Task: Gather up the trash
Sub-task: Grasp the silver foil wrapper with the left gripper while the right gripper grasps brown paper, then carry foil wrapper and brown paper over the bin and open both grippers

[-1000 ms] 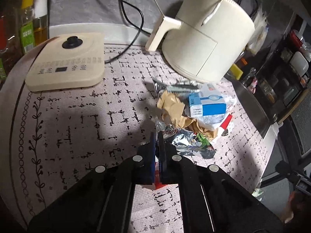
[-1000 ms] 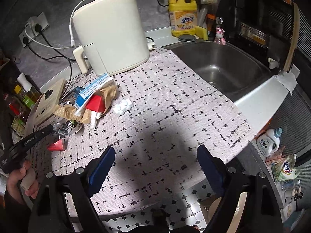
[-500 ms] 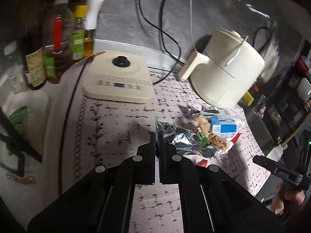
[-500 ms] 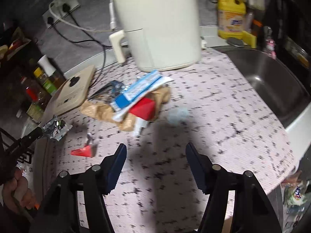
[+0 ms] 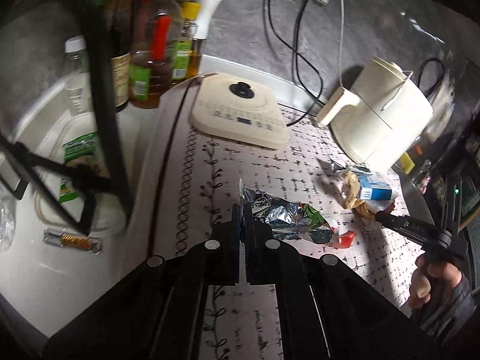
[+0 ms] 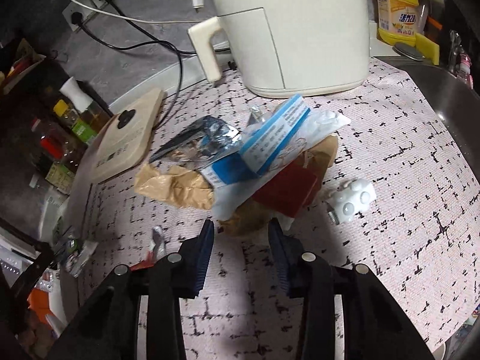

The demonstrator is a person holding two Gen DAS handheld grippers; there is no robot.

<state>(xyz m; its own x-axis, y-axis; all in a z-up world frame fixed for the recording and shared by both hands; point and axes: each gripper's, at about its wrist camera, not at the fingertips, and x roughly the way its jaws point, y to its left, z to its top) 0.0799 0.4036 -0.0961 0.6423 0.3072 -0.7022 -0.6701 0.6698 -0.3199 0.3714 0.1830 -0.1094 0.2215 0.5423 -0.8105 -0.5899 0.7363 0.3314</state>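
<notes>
My left gripper (image 5: 242,210) is shut on a crumpled silver foil wrapper (image 5: 285,214) and holds it above the mat. My right gripper (image 6: 241,231) is open, its fingers at the near edge of a trash pile: brown paper (image 6: 177,184), a blue and white box (image 6: 276,132), a red carton (image 6: 285,192) and a silver foil bag (image 6: 201,141). The pile also shows in the left wrist view (image 5: 366,189). A white blister piece (image 6: 354,199) lies right of the pile. A small red scrap (image 5: 345,238) lies on the mat.
A cream air fryer (image 6: 288,27) stands behind the pile. A flat cream appliance (image 5: 240,114) lies to the left, with bottles (image 5: 150,60) beyond it. A sink (image 6: 450,90) is at the right. A yellow detergent bottle (image 6: 397,9) stands at the back.
My left gripper has lifted the foil wrapper up and drawn it back to the left. My right gripper has moved forward to the trash pile and narrowed its opening.
</notes>
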